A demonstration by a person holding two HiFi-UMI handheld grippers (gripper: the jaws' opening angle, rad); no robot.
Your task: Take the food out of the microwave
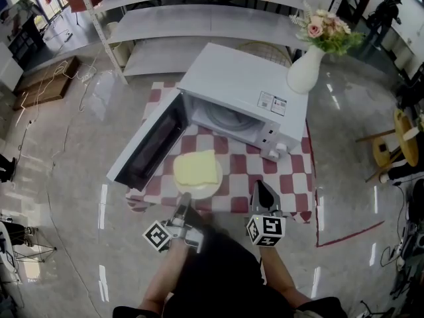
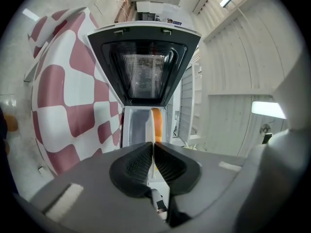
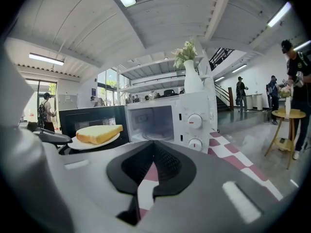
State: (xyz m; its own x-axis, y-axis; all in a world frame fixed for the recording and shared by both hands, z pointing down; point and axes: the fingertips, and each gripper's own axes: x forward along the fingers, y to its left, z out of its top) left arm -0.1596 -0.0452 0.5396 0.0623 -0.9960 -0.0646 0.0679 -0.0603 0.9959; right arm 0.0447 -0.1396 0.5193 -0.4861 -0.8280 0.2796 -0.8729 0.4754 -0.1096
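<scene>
Yellow bread [image 1: 195, 167] on plate [image 1: 199, 192] outside open microwave [image 1: 245, 88]

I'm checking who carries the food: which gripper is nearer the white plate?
Left. The left gripper clamps the white plate by its near rim between its fingers; the right gripper hangs apart, off to the plate's right, holding nothing.

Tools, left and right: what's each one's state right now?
Left tool: closed on the rim of the plate carrying the bread.
Right tool: closed, empty.
</scene>
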